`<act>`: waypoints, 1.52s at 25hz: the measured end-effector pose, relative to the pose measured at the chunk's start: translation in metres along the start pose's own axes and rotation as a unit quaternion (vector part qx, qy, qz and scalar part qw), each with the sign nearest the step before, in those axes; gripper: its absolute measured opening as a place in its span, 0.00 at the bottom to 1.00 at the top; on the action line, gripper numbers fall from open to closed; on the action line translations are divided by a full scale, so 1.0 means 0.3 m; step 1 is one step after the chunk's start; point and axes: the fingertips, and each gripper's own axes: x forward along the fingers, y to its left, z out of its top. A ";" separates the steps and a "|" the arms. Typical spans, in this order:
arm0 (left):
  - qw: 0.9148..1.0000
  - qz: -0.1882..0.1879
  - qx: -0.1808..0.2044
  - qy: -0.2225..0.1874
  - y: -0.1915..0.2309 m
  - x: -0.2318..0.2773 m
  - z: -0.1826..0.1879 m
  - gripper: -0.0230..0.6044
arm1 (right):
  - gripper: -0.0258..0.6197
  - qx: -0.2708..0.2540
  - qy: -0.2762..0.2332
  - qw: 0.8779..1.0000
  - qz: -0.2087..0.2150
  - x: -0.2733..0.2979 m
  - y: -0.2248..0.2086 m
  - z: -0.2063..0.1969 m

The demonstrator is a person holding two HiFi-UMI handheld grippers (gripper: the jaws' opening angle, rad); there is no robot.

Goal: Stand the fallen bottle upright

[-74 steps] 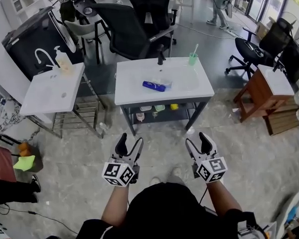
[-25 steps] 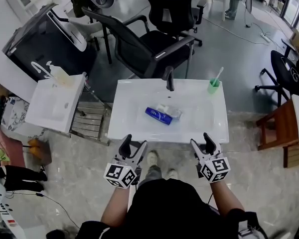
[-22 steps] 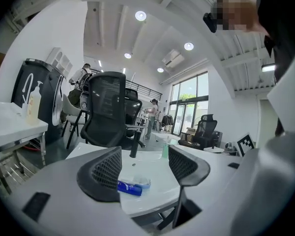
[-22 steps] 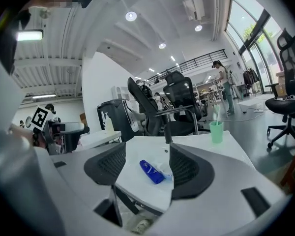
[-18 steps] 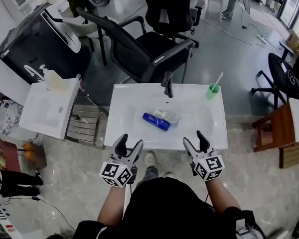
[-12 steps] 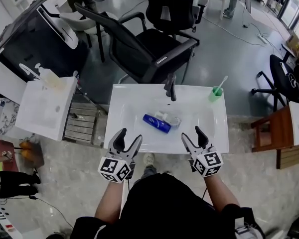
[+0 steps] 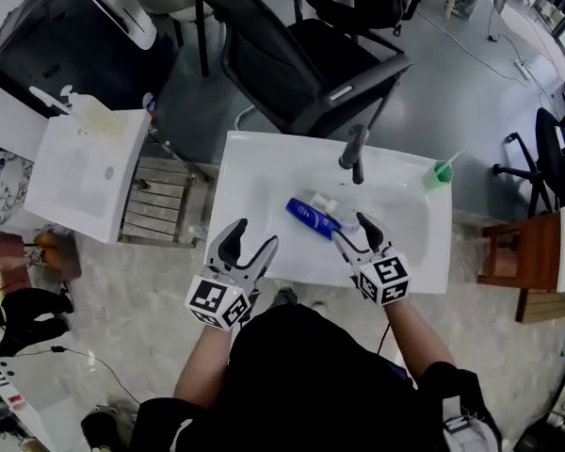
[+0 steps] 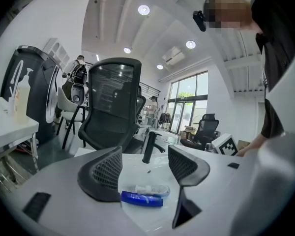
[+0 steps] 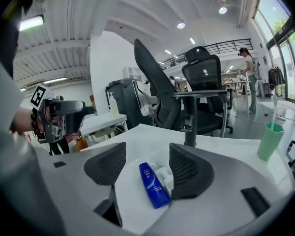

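Seen from above, the white washbasin [image 7: 254, 172] has the blue bottle [image 7: 312, 217] lying on its side in the bowl, near the middle and in front of the black tap [image 7: 354, 151]. A crumpled clear thing [image 7: 326, 203] lies just beside it. At the back right corner stands a green cup [image 7: 439, 172] with a toothbrush [image 7: 454, 157] in it. The left gripper [image 7: 251, 238] hangs over the front edge with its fingers wide and empty. The right gripper [image 7: 353, 231] reaches over the bowl, just short of the bottle's near end. A second basin [image 7: 75, 172] to the left carries a soap dispenser [image 7: 92, 111].

In the left gripper view, the fingers [image 8: 105, 173] stand well apart with nothing between them. The blue bottle [image 8: 141, 198] lies flat beyond them, with the black tap [image 8: 148, 146] behind it.

In the right gripper view, the fingers [image 9: 189, 171] are spread wide. The blue bottle [image 9: 154, 184] lies lengthwise in the gap between them, and neither finger presses on it. The green cup [image 9: 269, 140] stands upright at the right, near the edge.
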 end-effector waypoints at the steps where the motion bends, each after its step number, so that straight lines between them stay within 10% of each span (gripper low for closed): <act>1: 1.000 0.002 -0.001 0.000 0.017 -0.004 0.000 0.52 | 0.49 0.001 0.009 1.000 0.005 0.034 0.003 -0.015; 22: 0.998 0.033 -0.052 0.019 0.288 -0.054 -0.085 0.50 | 0.46 -0.083 0.197 0.977 -0.024 0.435 -0.136 -0.322; 38: 0.995 0.075 -0.060 0.024 0.368 -0.141 -0.131 0.48 | 0.33 -0.213 0.357 0.908 -0.042 0.558 -0.194 -0.504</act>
